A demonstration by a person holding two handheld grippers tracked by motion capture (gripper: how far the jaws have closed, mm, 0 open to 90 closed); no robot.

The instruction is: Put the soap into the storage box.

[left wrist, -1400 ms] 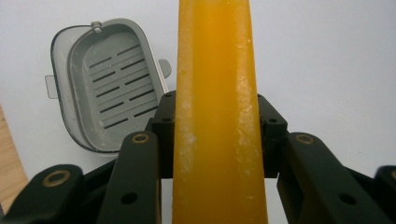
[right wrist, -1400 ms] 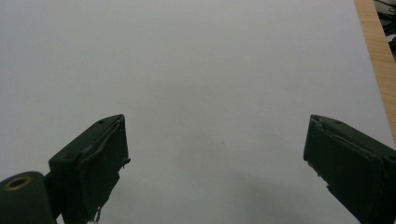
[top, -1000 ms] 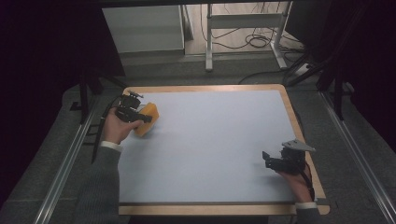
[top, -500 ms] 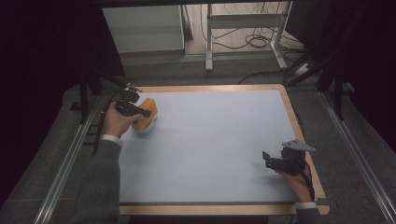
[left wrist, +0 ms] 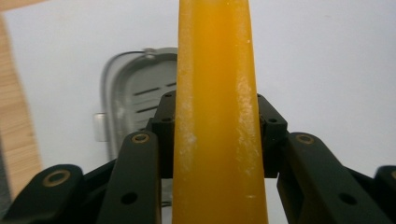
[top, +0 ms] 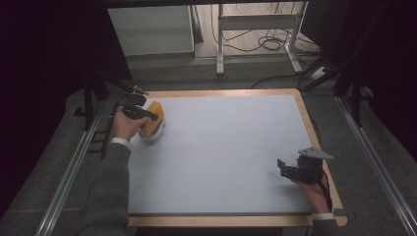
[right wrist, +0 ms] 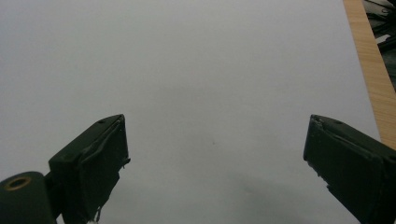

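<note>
Pale table (top: 221,157), left gripper (left wrist: 215,135) clamping orange block (left wrist: 217,93)

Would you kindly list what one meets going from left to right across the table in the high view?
Left gripper shut on the orange block, over a white container → bare stretch of the light blue table mat → right gripper, jaws open, near the wooden table edge.
</note>
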